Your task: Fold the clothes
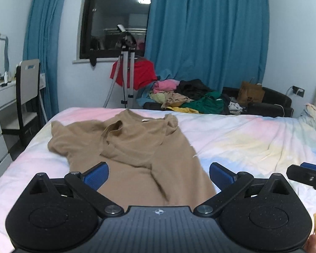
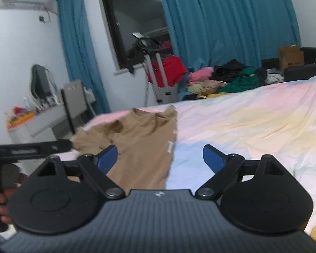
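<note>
A bed (image 1: 242, 139) with a pastel sheet carries a tan shirt (image 1: 137, 147) lying partly folded near its left edge, above which the left hand-held gripper (image 1: 159, 176) and right hand-held gripper (image 2: 160, 160) hover spread wide, pinching nothing.

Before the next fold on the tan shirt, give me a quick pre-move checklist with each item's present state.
1. Left gripper jaws open, nothing between them: ok.
2. Right gripper jaws open, nothing held: ok.
3. Tan shirt lies on the bed, free of both grippers: ok.
4. Shirt flat: not ok, upper part rumpled and folded over.
5. Near hem visible: cannot tell, hidden behind the gripper body.
</note>
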Tool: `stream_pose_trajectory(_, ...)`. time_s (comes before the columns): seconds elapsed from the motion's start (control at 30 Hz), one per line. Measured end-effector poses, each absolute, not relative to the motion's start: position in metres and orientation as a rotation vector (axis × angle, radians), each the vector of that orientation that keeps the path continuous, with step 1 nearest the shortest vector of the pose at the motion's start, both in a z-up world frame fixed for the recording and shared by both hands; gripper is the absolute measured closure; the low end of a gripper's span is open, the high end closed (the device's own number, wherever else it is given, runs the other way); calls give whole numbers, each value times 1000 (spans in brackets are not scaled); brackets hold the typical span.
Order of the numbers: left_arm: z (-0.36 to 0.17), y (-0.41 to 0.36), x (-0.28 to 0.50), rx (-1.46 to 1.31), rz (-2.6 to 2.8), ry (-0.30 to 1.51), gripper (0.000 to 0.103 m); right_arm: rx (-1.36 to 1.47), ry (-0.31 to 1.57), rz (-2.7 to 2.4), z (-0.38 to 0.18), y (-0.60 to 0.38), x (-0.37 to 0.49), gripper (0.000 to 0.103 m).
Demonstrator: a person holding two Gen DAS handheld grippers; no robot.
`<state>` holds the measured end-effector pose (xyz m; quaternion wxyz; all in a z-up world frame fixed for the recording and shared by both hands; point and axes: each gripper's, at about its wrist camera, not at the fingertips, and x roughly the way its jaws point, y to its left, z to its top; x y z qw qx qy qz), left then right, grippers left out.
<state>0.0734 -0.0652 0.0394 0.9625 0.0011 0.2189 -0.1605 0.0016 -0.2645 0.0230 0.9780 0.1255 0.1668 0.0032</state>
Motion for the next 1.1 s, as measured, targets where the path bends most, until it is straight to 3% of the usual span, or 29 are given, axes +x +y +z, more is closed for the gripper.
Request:
stream_pose_trajectory(0.27, 41, 20, 81, -73, -215, 422, 1, 199, 438, 130, 26, -220, 81, 14)
stream_pose_trajectory(0.6, 28, 103, 98, -195, 9, 335, 1, 116, 463, 454, 15, -76, 265, 14)
stream_pose_trajectory(1.03, -8, 154, 127, -434, 121, 406, 1, -49, 537, 426, -33, 74, 432, 14)
stream_pose_trajectory(1.07, -9, 154, 129, -438, 123, 411, 1, -47, 544, 402, -37, 74, 439, 17)
stream_pose_trajectory(1.1, -10, 152, 129, -432, 125, 410, 1, -45, 551, 378, -40, 74, 446, 31)
